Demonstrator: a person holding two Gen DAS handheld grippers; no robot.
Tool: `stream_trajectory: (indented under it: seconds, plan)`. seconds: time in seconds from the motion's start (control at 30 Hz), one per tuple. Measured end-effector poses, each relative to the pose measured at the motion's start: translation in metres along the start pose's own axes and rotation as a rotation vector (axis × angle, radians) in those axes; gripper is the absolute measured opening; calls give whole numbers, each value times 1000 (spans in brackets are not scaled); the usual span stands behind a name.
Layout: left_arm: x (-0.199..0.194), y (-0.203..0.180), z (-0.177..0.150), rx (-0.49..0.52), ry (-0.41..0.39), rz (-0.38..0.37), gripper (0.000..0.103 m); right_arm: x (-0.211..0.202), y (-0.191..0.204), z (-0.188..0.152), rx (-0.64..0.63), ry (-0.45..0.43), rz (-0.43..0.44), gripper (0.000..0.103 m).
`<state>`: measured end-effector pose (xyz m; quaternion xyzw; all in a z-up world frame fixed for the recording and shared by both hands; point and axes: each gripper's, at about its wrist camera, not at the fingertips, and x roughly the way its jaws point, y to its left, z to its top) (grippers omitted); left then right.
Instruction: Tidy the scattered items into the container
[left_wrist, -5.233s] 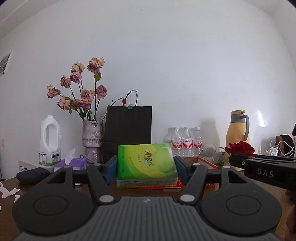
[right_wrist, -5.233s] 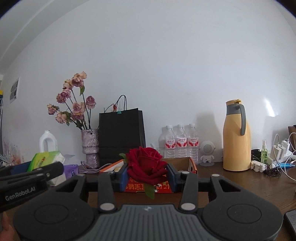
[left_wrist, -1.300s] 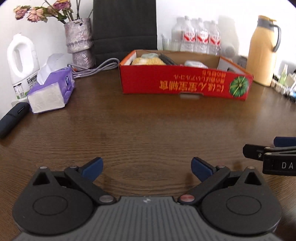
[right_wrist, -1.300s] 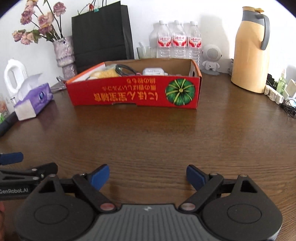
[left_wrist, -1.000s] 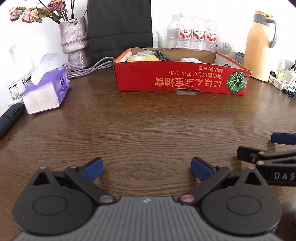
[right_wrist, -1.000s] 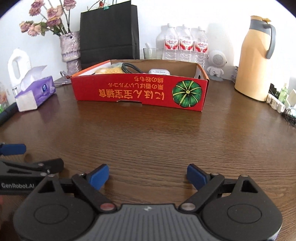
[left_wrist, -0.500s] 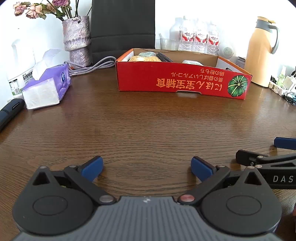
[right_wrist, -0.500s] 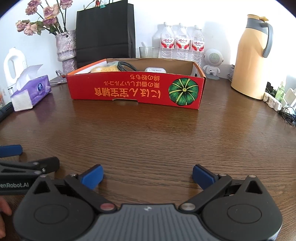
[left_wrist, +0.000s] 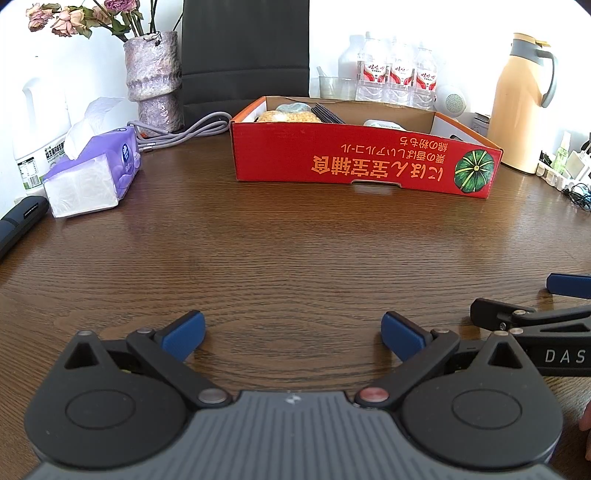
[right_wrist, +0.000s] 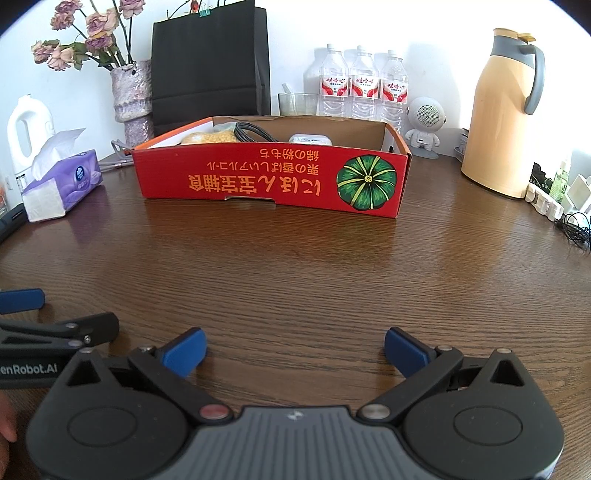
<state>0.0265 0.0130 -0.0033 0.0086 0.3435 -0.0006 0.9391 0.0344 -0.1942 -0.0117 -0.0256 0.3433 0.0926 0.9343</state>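
Ahead of both tongs the brown wooden surface (left_wrist: 295, 240) lies bare up to the red box (right_wrist: 273, 181), so nothing stands between the tongs and it. To the left of the left tongs (left_wrist: 293, 332) sits a purple tissue pack (left_wrist: 92, 177) with a white tissue sticking up, a white plastic jug (left_wrist: 40, 122) behind it and a dark flat case (left_wrist: 22, 218) at the edge. Beyond the box stand a mottled vase (right_wrist: 131, 99) of dried roses, a black paper bag (right_wrist: 210, 59), three water bottles (right_wrist: 360, 85), a clear cup (right_wrist: 297, 104) and a small white speaker figure (right_wrist: 424, 125). Far to the right of the right tongs (right_wrist: 295, 350) are a yellow thermos jug (right_wrist: 506, 110) and a tangle of chargers and cables (right_wrist: 561, 206).

The box is a shallow open cardboard tray, red outside with orange lettering printed upside down and a green pumpkin picture at its right end. Inside it show something yellow (right_wrist: 208, 137), a coiled dark cable (right_wrist: 251, 131) and a white case (right_wrist: 310, 139); the rest of its contents is hidden by the front wall.

Both tongs hover low over the surface side by side, blue pads spread wide, nothing between them; the right pair has just been spreading to its widest
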Motion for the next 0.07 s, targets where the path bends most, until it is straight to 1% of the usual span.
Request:
stream_trajectory:
  seconds: [0.07]
  plan:
    - [0, 0, 0, 0, 0, 0, 103, 0, 0, 0, 0, 0, 0, 103]
